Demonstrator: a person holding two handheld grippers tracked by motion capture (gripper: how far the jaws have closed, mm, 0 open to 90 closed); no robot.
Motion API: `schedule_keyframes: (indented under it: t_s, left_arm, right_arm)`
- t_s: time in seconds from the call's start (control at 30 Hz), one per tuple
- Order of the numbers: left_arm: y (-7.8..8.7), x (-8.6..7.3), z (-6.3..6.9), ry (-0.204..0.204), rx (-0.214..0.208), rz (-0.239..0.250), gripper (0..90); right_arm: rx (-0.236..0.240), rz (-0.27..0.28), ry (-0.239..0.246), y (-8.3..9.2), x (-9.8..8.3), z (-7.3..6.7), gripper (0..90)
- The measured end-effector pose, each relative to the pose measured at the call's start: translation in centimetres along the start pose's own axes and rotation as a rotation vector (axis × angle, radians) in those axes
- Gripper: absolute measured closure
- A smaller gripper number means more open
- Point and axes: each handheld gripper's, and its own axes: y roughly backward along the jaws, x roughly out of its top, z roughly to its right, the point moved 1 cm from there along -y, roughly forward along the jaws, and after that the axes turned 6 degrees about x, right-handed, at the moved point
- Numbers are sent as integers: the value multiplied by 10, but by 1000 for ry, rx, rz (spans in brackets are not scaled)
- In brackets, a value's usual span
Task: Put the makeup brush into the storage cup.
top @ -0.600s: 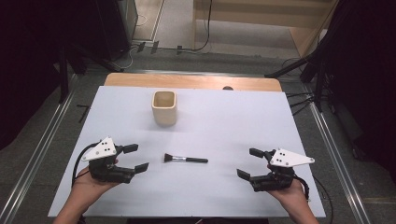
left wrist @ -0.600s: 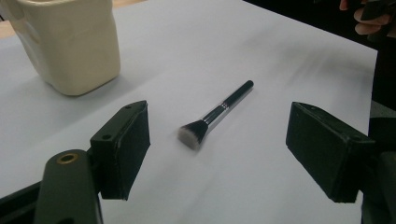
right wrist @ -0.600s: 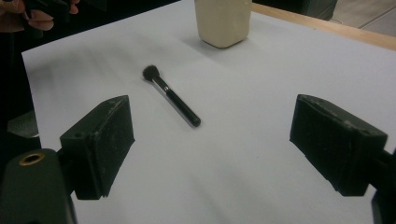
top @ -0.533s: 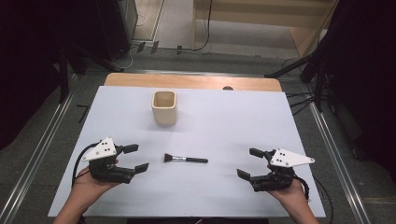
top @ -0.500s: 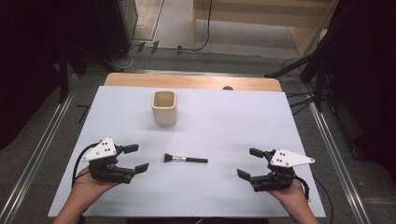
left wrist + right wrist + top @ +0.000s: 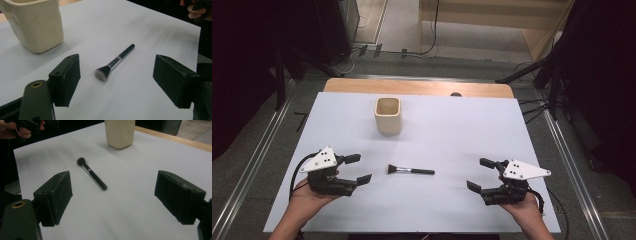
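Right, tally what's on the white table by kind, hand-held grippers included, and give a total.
Makeup brush: 1
Cream cup: 1
Hand-held grippers, left hand-held gripper and right hand-held gripper, both open and empty: 2
Total: 4

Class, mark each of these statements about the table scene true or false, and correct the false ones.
1. The makeup brush lies flat on the white table. True.
2. The brush stands inside the cream cup. False: it lies on the table, nearer the person than the cup.
3. The left claw is open with nothing in it. True.
4. The right claw grips the brush handle. False: it is open, apart from the brush.
5. The bristles point toward the left claw. True.
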Motion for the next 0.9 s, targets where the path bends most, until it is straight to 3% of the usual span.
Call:
schedule_keyframes:
  t_s: [0.9]
  left_arm:
    - [5,0,-2,5,14,31,227]
  right_arm:
    - [10,17,-6,0,0,0,159]
